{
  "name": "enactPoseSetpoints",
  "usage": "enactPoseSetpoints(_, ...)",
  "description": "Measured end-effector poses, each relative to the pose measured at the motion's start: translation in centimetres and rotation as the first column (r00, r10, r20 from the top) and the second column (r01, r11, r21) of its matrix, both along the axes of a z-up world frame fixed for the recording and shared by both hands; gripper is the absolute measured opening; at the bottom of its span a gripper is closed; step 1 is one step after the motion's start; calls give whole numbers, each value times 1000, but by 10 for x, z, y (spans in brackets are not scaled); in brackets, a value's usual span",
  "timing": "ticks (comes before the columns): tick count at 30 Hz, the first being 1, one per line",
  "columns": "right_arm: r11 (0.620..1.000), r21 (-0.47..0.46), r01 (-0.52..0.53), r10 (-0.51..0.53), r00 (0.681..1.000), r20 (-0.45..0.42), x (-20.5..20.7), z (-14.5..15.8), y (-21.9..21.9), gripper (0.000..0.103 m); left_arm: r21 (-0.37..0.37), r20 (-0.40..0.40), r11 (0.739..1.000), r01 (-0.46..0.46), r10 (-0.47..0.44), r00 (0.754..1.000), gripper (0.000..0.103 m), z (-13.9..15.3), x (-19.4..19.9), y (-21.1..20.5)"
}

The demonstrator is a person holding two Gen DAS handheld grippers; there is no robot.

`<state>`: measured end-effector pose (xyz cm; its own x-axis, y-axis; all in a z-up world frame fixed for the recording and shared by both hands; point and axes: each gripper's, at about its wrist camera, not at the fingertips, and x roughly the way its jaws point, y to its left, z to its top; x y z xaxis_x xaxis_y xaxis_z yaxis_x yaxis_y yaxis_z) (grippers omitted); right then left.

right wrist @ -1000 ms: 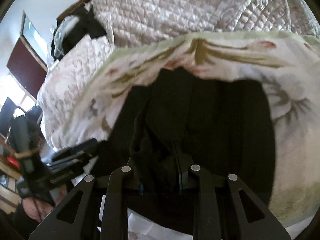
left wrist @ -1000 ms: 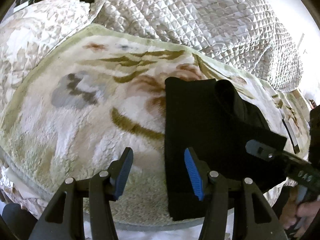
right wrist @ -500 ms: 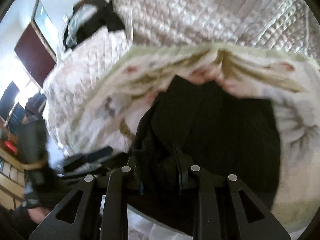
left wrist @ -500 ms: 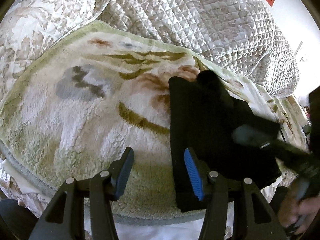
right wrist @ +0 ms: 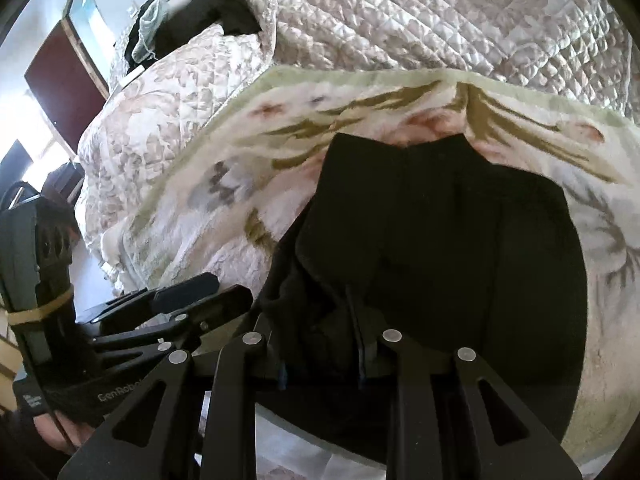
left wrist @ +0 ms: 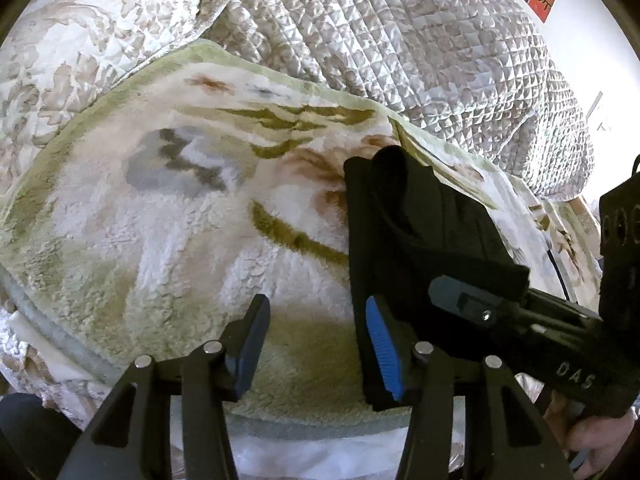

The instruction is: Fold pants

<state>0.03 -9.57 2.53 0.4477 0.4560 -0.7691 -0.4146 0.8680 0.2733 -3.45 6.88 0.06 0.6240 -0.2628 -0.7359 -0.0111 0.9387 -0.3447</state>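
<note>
Black pants (right wrist: 440, 240) lie partly folded on the floral fleece blanket (left wrist: 168, 220) covering the bed. Right hand-held gripper (right wrist: 320, 344) is clamped narrowly on a bunched fold at the near edge of the pants. Left hand-held gripper (left wrist: 316, 344) stands half open and empty, just beside the pants' left edge.

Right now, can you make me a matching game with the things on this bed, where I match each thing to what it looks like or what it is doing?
Things:
1. pants
2. fleece blanket
3. quilt
4. left hand-held gripper
5. right hand-held gripper

Descriptions:
A. open, nothing between its fingers
B. black, partly folded
C. shiny, stitched in little squares
D. shut on black cloth
E. fluffy, cream with a green edge

Pairs: 1-B, 2-E, 3-C, 4-A, 5-D
</note>
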Motion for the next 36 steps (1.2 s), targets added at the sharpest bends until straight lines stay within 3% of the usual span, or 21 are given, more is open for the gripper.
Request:
enactPoseSetpoints(6, 999, -19, -41, 41, 999, 6, -1, -10, 6, 27, 3, 2, 1000, -28, 28, 1000, 53, 3, -4, 9)
enactPoseSetpoints(8, 999, -11, -46, 46, 999, 10, -1, -9, 6, 33, 9, 4, 999, -37, 37, 999, 53, 4, -6, 14)
enactPoseSetpoints(10, 997, 30, -67, 68, 998, -4, -2, -6, 6, 47, 16, 5, 999, -50, 50, 999, 53, 5, -7, 18)
enactPoseSetpoints(16, 983, 129, -134, 128, 990, 51, -14, 23, 5, 48, 27, 14, 997, -71, 70, 997, 53, 11, -11, 24)
enactPoseSetpoints(20, 983, 170, -73, 54, 992, 114, -21, 40, -23, 47, 32, 26, 997, -65, 64, 998, 53, 18, -12, 21)
enactPoseSetpoints(23, 987, 158, 33, -48, 994, 95, -19, 33, -57, 38, 34, 37, 998, -51, 49, 998, 53, 24, -10, 13)
enactPoseSetpoints(24, 987, 147, 60, -74, 993, 90, -19, 30, -66, 27, 34, 40, 999, -43, 42, 998, 53, 26, -9, 10)
enactPoseSetpoints(27, 983, 95, 159, -166, 984, 68, -19, 10, -92, 21, 33, 49, 999, -17, 15, 999, 53, 32, -5, -3)
enactPoseSetpoints(28, 980, 93, 178, -181, 983, 23, -17, -3, -98, 19, 34, 53, 999, -8, 6, 999, 53, 34, -3, -7)
enactPoseSetpoints(30, 980, 113, 166, -163, 986, -33, -15, -19, -97, 19, 40, 56, 999, 8, -10, 998, 53, 38, 2, -17)
enactPoseSetpoints(34, 987, 155, 49, -46, 999, -25, -16, -15, -81, 19, 55, 61, 998, 35, -38, 997, 53, 43, 14, -31)
enactPoseSetpoints(36, 988, 149, 40, -39, 999, -11, -13, -12, -83, 19, 61, 64, 997, 44, -47, 997, 53, 46, 20, -37)
